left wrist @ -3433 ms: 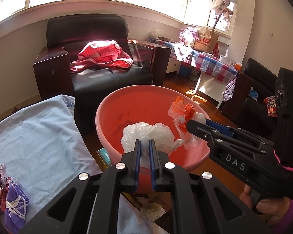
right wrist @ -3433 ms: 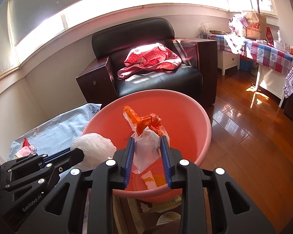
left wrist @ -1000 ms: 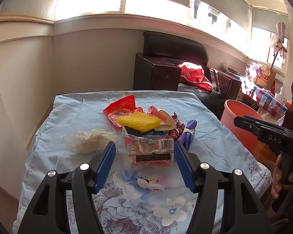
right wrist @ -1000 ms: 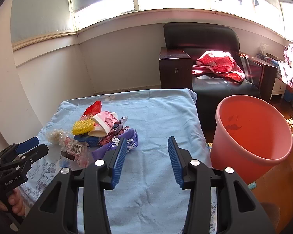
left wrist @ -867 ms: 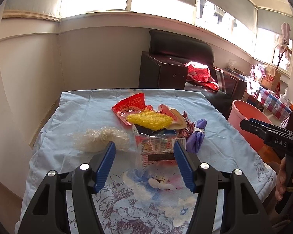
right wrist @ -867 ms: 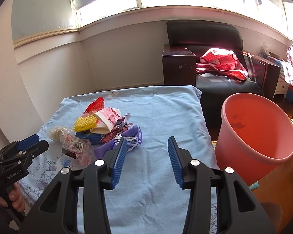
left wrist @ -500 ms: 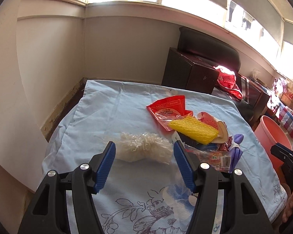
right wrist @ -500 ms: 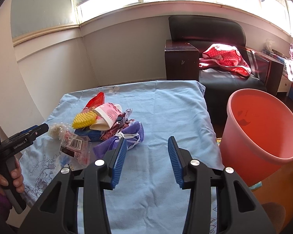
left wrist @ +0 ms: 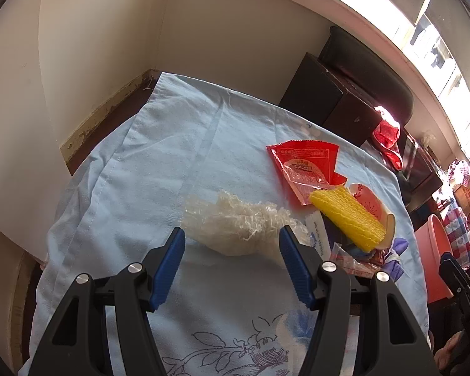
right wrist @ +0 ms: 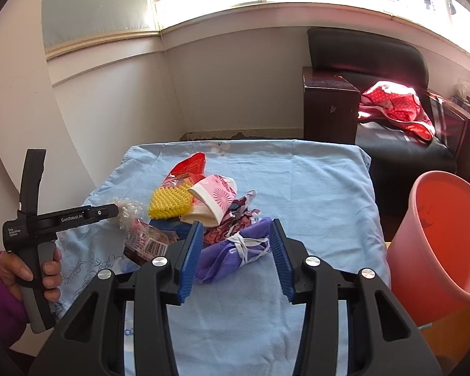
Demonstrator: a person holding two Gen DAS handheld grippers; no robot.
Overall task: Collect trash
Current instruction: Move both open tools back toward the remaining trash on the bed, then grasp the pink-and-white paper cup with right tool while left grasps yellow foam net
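The left hand-held gripper (left wrist: 230, 247) hung open over the counter (left wrist: 159, 169), its jaws either side of a white foam net (left wrist: 235, 228) without touching it. The right hand-held gripper (right wrist: 235, 244) stood open around a purple mask (right wrist: 232, 253). A pink bucket (right wrist: 438, 250) stood just beside the counter.

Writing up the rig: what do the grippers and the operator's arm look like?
Both grippers have black angular fingers with ribbed blue pads and silver screws. The left gripper's side reads "GenRobot.AI"; its grip is grey. The left hand shows a purple sleeve.
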